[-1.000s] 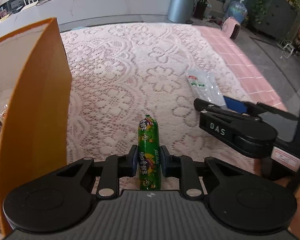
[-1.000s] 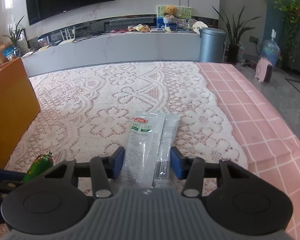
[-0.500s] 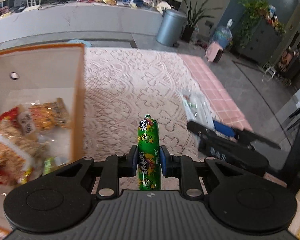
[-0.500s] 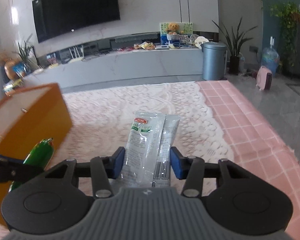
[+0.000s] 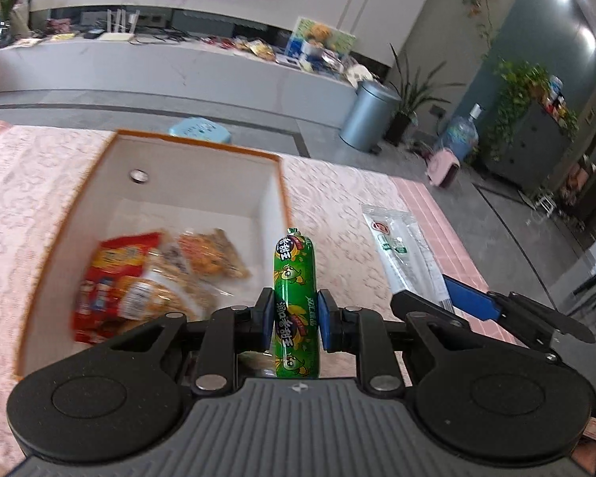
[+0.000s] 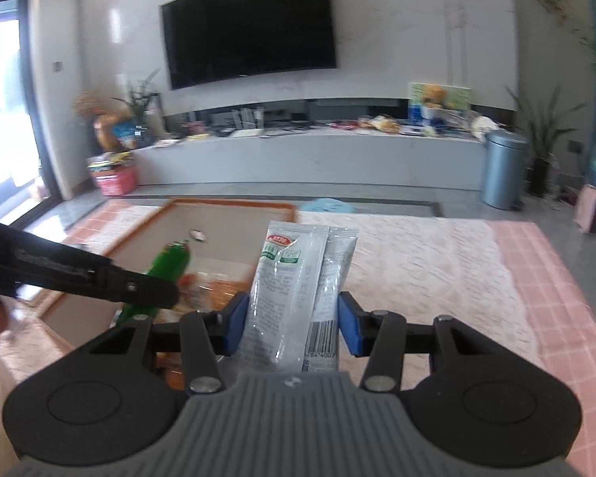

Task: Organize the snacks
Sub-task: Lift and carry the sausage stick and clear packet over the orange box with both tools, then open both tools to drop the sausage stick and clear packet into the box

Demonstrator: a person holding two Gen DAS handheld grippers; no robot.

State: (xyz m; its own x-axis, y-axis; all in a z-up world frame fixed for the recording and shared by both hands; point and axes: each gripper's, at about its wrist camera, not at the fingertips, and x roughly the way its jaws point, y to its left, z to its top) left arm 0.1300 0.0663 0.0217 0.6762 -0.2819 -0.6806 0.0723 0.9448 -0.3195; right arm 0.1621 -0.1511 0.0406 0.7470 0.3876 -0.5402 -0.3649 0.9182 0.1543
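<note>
My left gripper [image 5: 292,318] is shut on a green sausage stick [image 5: 295,302], held in the air over the right edge of an orange box [image 5: 194,147] with a white inside. Several snack packs [image 5: 147,278] lie in the box. My right gripper [image 6: 292,324] is shut on two clear white sachets [image 6: 298,290], held up to the right of the box [image 6: 234,208]. The sausage [image 6: 167,270] and left gripper [image 6: 139,290] show in the right wrist view, and the sachets [image 5: 405,254] in the left wrist view.
The box stands on a table with a pink lace cloth [image 5: 337,202] over a pink checked cloth [image 6: 544,278]. Beyond the table are a long grey counter [image 6: 318,155], a metal bin [image 6: 502,167], plants and a wall television [image 6: 250,24].
Both grippers have risen and swung left with their loads. The left one now looks down into the open box, and the right one has come level with it.
</note>
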